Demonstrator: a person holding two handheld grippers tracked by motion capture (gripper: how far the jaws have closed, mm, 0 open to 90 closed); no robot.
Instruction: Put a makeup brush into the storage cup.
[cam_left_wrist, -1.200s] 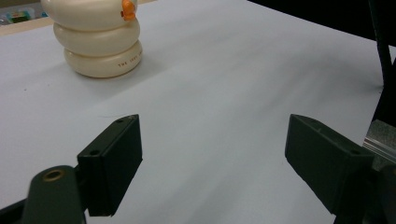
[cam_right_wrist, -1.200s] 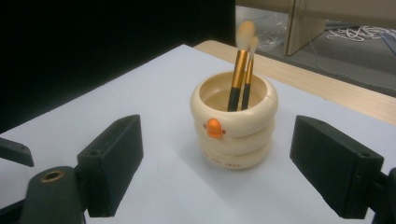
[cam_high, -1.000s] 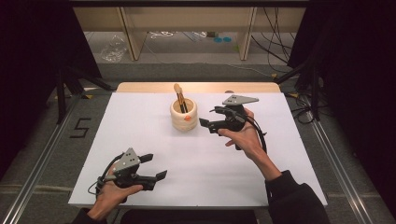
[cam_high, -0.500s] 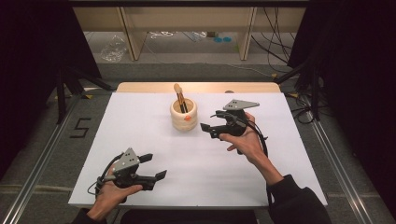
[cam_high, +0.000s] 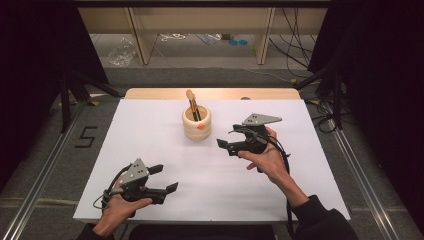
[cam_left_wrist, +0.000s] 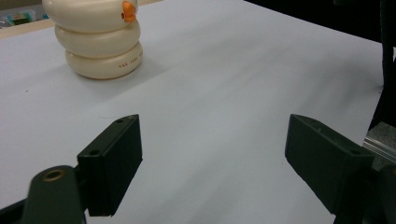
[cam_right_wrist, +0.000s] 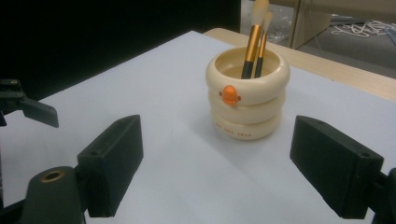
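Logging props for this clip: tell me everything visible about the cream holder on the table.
The cream holder looks like three stacked glossy rings, ceramic or plastic, with a small orange duck-bill knob on its front and tiny print on the bottom ring. It stands upright toward the far middle of the white table, holding two brushes with gold-and-black handles. Neither gripper touches it.

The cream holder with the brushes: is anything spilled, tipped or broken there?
Nothing stands out. The cream holder stands upright on the white table, and both brushes sit inside it, leaning slightly. No spill shows around it.
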